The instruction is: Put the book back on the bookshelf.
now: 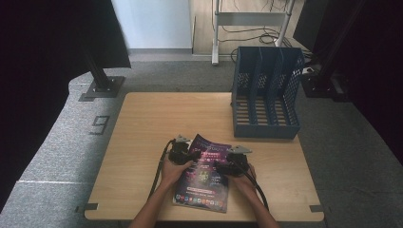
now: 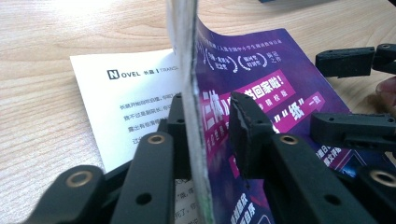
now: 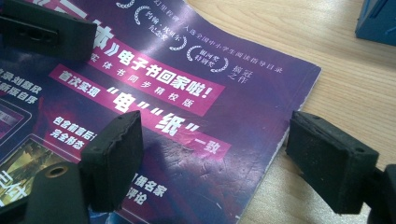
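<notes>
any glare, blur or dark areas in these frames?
High view: both sides black, wooden table evenly lit. Left gripper view: lifted magazine edge overexposed near the top, near jaws soft. Right gripper view: sheen on the creased cover, text sharp.

A wooden table (image 1: 152,123) seen from above. From nine o'clock round to twelve, its surface lies bare, giving a hand free passage. At one to two o'clock a blue file rack (image 1: 267,92) stands upright, blocking that far right corner. At six o'clock a purple magazine (image 1: 205,173) lies near the front edge, with the left gripper (image 1: 190,154) and right gripper (image 1: 222,166) over it, crowding the middle front. Narrow bare strips remain at seven and five o'clock.
</notes>
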Action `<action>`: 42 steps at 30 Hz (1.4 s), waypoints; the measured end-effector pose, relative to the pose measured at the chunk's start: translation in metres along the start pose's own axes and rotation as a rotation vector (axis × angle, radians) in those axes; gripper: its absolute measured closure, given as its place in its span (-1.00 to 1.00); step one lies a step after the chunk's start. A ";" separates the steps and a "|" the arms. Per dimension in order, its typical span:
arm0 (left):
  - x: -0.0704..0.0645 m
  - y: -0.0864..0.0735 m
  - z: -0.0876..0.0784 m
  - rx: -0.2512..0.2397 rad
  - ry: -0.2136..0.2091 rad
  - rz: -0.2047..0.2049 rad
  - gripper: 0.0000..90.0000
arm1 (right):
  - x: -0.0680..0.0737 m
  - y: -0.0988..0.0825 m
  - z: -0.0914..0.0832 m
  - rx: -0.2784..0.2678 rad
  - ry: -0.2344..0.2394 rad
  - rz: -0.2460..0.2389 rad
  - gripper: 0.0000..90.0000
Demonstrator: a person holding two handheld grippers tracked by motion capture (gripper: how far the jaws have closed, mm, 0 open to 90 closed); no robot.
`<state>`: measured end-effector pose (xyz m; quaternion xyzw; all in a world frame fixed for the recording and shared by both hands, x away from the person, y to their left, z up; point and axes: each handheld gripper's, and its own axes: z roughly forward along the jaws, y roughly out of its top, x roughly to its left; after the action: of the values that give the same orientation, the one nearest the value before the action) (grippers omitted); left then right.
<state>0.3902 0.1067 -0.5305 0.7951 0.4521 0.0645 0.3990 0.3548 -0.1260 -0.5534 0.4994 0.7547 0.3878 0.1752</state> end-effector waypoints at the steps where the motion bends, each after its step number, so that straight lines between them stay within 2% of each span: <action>1: -0.001 0.000 0.000 0.000 -0.003 -0.001 0.63 | 0.000 0.000 0.000 0.000 0.000 0.000 -0.59; 11: -0.001 -0.001 -0.001 -0.007 -0.014 0.006 0.77 | -0.001 0.000 0.000 0.000 0.003 -0.001 -0.58; 24: -0.005 0.000 -0.008 -0.055 -0.040 0.013 0.92 | -0.001 0.000 -0.001 0.000 0.006 -0.001 -0.58; 30: -0.010 0.001 -0.015 -0.091 -0.039 0.032 0.92 | -0.001 -0.001 -0.001 -0.002 0.004 0.003 -0.58; 37: -0.015 0.002 -0.020 -0.118 -0.048 0.059 0.93 | -0.004 -0.001 -0.002 -0.005 0.029 0.023 -0.57; 42: -0.020 0.003 -0.026 -0.148 -0.060 0.085 0.93 | -0.011 0.001 -0.007 -0.023 0.035 0.046 -0.57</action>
<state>0.3682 0.1057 -0.5056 0.7835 0.3998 0.0909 0.4670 0.3555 -0.1383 -0.5493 0.5078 0.7413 0.4091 0.1589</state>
